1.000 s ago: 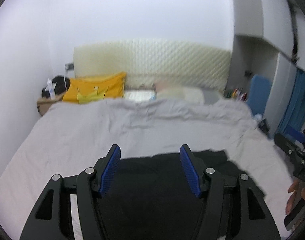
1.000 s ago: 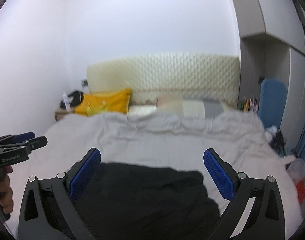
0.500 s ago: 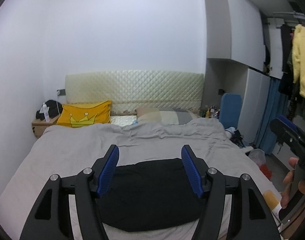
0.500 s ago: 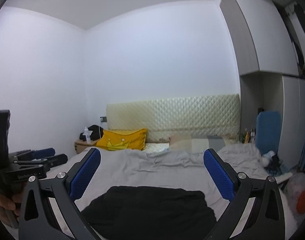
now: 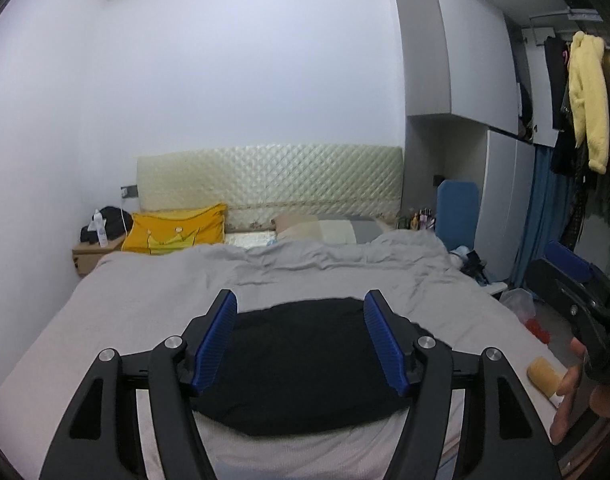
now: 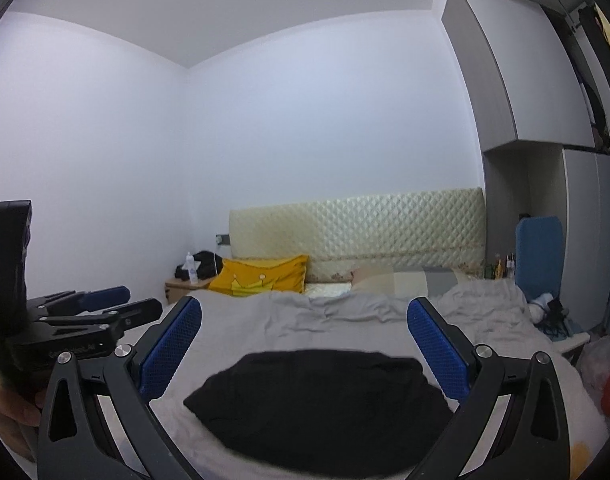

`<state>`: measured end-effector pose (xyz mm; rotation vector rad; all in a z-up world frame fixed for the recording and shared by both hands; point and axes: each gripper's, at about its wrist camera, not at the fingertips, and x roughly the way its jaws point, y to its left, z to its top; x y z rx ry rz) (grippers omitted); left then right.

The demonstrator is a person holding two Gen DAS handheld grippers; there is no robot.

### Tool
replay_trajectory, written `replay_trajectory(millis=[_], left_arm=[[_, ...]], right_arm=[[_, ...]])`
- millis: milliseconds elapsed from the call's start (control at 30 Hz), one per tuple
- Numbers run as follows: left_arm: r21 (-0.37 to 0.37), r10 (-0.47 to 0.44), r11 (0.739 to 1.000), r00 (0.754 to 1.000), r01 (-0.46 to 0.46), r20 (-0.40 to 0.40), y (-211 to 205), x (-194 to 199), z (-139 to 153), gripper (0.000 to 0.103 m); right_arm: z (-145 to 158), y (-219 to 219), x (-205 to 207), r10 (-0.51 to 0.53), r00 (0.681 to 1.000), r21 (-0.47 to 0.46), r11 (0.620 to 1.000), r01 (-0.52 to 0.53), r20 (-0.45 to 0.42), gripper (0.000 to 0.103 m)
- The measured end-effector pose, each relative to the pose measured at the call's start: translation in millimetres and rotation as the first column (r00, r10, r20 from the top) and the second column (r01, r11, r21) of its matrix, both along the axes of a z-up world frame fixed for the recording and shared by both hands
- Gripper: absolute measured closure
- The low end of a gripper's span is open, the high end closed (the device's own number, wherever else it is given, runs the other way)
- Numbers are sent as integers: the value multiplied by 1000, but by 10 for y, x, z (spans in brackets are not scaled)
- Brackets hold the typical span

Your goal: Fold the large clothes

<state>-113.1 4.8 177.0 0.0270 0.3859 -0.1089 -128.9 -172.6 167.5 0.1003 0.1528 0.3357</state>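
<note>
A black garment (image 5: 301, 364) lies folded into a compact dark shape on the grey bed cover (image 5: 153, 300), near the foot of the bed. It also shows in the right wrist view (image 6: 321, 404). My left gripper (image 5: 301, 340) is open and empty, held above and in front of the garment, apart from it. My right gripper (image 6: 305, 348) is open wide and empty, also raised clear of the garment. Each gripper appears at the edge of the other's view: the right one (image 5: 577, 300) and the left one (image 6: 85, 316).
A yellow crown pillow (image 5: 177, 232) and other pillows lie by the quilted headboard (image 5: 269, 176). A nightstand (image 5: 93, 256) stands at the left. A wardrobe (image 5: 501, 184), a blue chair (image 5: 457, 208), hanging clothes (image 5: 585, 92) and floor clutter are on the right.
Both grippers have pulled back and risen away from the garment, so more of the room and the whole folded garment come into view. Both stay open.
</note>
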Motion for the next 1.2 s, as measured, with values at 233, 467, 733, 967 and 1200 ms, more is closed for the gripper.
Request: replay_trajectory(millis=[233, 467, 733, 967, 1200], left_arm=[[-39, 37, 998, 996, -40, -85, 135, 150, -470, 34], [-63, 80, 994, 978, -94, -192, 270, 413, -943, 34], [-41, 88, 994, 971, -100, -222, 254, 511, -1114, 34], [-36, 100, 993, 963, -113, -250, 266, 576, -1213, 34], [-23, 117, 992, 957, -128, -266, 273, 620, -1238, 34]], right_arm=[[-398, 88, -67, -9, 997, -25, 1000, 7, -83, 1], [-711, 135, -45, -37, 989, -51, 998, 30, -142, 1], [-1016, 92, 92, -48, 976, -27, 999, 43, -210, 1], [-1118, 65, 156, -80, 966, -26, 997, 76, -245, 1], [-1143, 89, 192, -84, 963, -43, 996, 76, -254, 1]])
